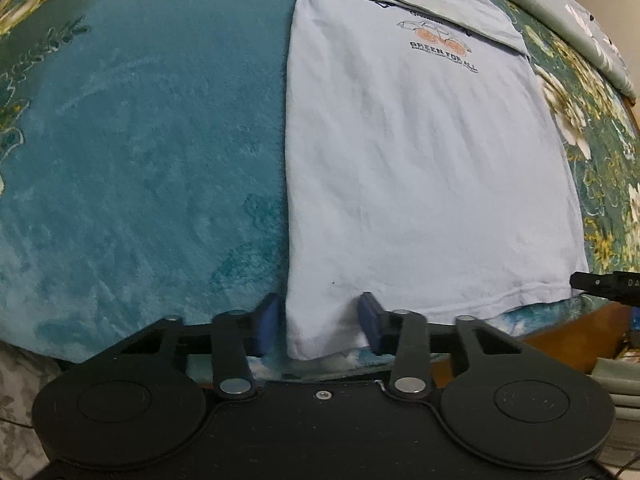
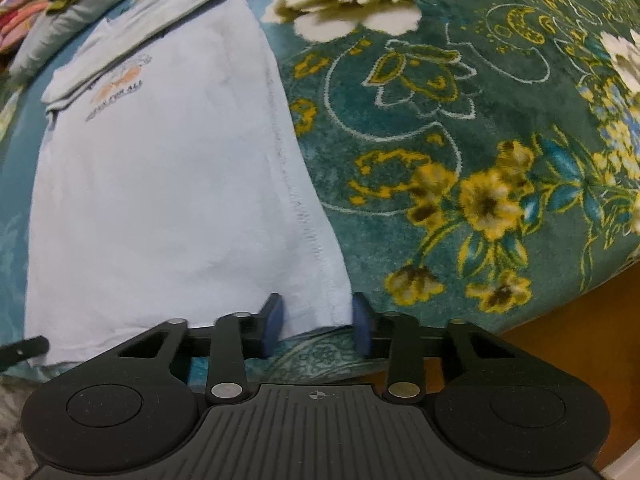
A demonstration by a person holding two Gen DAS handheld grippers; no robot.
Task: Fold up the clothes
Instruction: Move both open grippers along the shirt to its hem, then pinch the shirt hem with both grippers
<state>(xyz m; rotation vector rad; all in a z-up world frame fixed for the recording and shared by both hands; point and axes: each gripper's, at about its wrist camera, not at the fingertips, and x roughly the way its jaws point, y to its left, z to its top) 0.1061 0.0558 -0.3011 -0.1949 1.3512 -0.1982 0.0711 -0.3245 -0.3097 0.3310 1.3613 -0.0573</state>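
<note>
At the bed's near edge, the left hand-held gripper (image 1: pixel 318 326) and right hand-held gripper (image 2: pixel 318 326) each seem clamped on a hem corner of the pale T-shirt (image 1: pixel 420 168).

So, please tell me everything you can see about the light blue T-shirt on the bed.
The light blue T-shirt looks like soft cotton. It lies flat on the teal flowered blanket, sides folded in to a long rectangle, with a small car logo reading GREEN FOR ALL near the far end. The stitched hem is nearest. The left gripper straddles one near corner and the right gripper the other; whether the pads press the cloth is unclear.
</note>
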